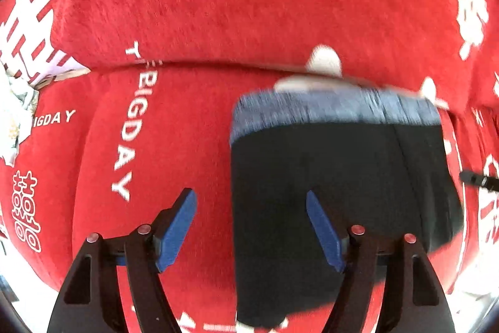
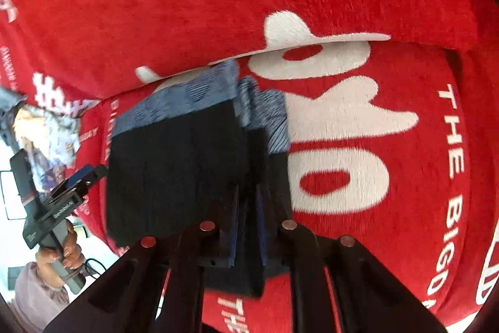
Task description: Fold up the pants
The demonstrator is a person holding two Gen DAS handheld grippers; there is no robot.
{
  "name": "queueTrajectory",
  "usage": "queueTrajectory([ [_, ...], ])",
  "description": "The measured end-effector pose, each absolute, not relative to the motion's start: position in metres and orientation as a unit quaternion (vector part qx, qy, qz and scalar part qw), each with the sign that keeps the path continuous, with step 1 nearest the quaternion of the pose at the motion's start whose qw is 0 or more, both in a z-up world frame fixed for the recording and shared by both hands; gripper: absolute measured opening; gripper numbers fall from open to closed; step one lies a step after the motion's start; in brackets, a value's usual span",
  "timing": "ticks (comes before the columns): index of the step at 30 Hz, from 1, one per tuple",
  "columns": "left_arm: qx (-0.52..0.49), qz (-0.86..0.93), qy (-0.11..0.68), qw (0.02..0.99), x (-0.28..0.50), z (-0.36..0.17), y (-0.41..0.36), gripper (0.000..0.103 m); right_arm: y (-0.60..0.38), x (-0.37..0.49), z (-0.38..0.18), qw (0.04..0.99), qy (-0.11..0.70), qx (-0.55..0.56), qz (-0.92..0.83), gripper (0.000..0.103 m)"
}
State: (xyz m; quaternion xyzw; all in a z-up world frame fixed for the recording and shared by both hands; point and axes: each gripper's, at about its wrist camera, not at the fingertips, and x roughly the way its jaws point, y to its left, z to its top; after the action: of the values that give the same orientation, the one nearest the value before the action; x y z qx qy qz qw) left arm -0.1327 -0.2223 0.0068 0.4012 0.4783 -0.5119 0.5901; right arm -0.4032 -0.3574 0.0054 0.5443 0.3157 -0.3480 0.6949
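Observation:
The pants (image 1: pixel 336 177) are black with a grey-blue waistband and lie folded into a compact block on the red cushion. My left gripper (image 1: pixel 251 227) is open and empty, its blue fingers spread over the pants' left edge. In the right wrist view the pants (image 2: pixel 174 170) are folded in layers, and my right gripper (image 2: pixel 248 227) is shut on their right-hand folded edge. The left gripper (image 2: pixel 78 180) shows there at the far left, held in a hand.
The red plush sofa cover (image 1: pixel 249 5) with white lettering spreads over seat and backrest. A crumpled pale cloth (image 1: pixel 15 114) lies at the left end of the seat. The person's arm (image 2: pixel 37 286) shows at lower left.

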Motion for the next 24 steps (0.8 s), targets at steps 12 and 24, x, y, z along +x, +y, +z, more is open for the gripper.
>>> queueTrajectory([
  [12, 0.414, -0.463, 0.513, 0.592, -0.142, -0.019, -0.198, 0.084, -0.311, -0.383, -0.022, 0.684, 0.351, 0.53, -0.358, 0.012],
  [24, 0.442, -0.435, 0.495, 0.609, -0.142, -0.018, -0.198, 0.102, -0.309, -0.38, -0.016, 0.668, 0.368, 0.537, -0.361, 0.012],
])
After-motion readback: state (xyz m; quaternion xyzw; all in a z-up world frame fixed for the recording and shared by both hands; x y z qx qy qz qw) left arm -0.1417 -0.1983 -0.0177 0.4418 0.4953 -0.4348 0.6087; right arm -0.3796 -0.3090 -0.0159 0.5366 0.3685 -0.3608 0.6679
